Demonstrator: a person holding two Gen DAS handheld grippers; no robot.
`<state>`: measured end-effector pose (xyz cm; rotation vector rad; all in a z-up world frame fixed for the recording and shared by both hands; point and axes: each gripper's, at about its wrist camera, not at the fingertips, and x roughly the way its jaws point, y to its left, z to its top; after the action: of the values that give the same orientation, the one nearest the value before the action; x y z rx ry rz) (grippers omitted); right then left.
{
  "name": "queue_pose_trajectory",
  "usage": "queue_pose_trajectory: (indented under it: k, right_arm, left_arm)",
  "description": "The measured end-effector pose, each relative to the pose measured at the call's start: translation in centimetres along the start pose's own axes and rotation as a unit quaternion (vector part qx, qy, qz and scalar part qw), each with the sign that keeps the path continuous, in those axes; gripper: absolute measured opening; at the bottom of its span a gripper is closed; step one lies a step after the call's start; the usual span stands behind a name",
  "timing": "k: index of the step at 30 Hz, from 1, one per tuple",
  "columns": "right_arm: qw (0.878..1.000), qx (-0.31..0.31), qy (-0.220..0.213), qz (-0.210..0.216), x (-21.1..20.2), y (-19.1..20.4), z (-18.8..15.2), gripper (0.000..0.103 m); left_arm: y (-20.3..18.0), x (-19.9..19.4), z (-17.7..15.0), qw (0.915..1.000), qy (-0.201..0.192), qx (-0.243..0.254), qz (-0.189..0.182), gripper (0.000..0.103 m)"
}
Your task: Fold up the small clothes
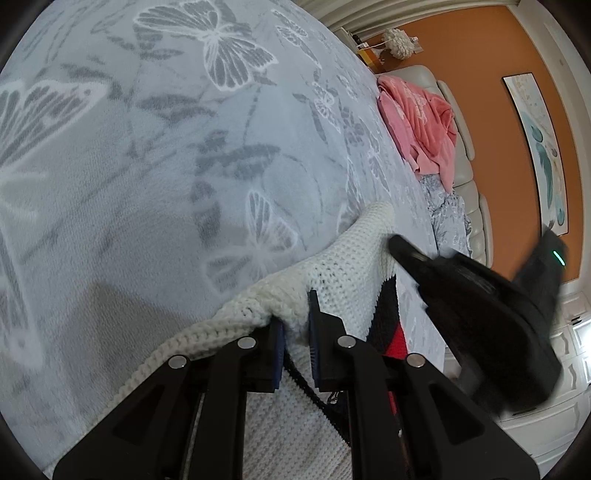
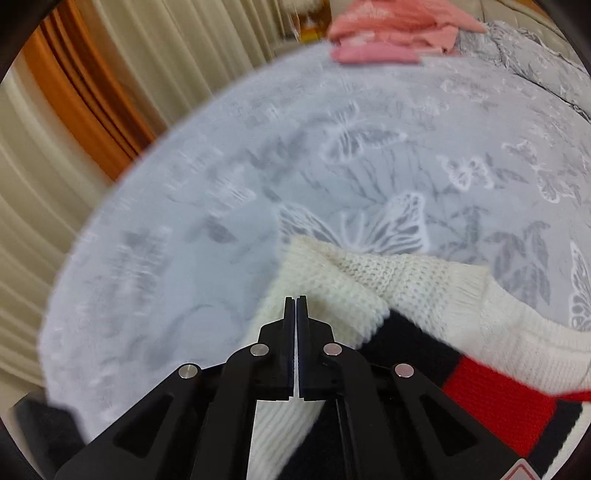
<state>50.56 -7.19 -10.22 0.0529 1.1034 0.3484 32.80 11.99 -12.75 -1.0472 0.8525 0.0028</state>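
A cream knit sweater (image 1: 325,273) with black and red blocks lies on a grey butterfly-print blanket (image 1: 147,166). My left gripper (image 1: 295,317) is shut on a bunched fold of its cream edge, the knit pinched between the blue pads. The right gripper (image 1: 480,306) shows as a blurred black shape at the right of the left wrist view. In the right wrist view the right gripper (image 2: 296,299) has its fingers pressed together over the sweater (image 2: 406,288); no fabric shows between the tips. The red block (image 2: 495,402) lies at lower right.
A pink garment (image 1: 421,122) lies at the blanket's far edge on a pale sofa (image 1: 469,184); it also shows in the right wrist view (image 2: 388,33). Curtains (image 2: 74,110) hang beyond the blanket's left edge. An orange wall (image 1: 491,59) holds a picture (image 1: 543,155).
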Motion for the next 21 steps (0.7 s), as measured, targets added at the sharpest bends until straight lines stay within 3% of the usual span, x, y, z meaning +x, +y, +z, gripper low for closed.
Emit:
queue_pose_trajectory:
  k: [4, 7, 10, 13, 17, 18, 21]
  right_arm:
    - [0.999, 0.030, 0.010, -0.003, 2.6, -1.1, 2.0, 0.000]
    - [0.999, 0.032, -0.004, -0.012, -0.1, -1.0, 2.3, 0.000]
    - [0.996, 0.045, -0.077, -0.021, -7.5, -3.5, -2.1, 0.000]
    - [0.988, 0.091, -0.106, -0.067, -12.7, -9.1, -7.8, 0.000]
    - [0.963, 0.198, -0.077, -0.163, -16.5, -20.1, -16.2, 0.008]
    - [0.956, 0.217, -0.054, -0.188, -16.0, -22.9, -17.7, 0.001]
    - [0.954, 0.269, -0.064, -0.118, -16.5, -26.8, -19.3, 0.000]
  left_arm:
    - [0.3, 0.1, 0.3, 0.9999, 0.007, -0.005, -0.012, 0.012]
    - [0.2, 0.2, 0.4, 1.0000, 0.005, -0.002, -0.008, 0.012]
    - [0.3, 0.2, 0.5, 0.9999, 0.009, 0.003, -0.007, 0.012]
    - [0.5, 0.2, 0.6, 0.9998, 0.014, -0.003, -0.013, 0.012]
    - [0.3, 0.3, 0.7, 0.9999, 0.014, 0.001, -0.010, 0.012]
    - [0.3, 0.3, 0.7, 0.9999, 0.013, 0.003, -0.008, 0.012]
    - [-0.2, 0.3, 0.3, 0.9998, 0.008, 0.019, 0.004, 0.012]
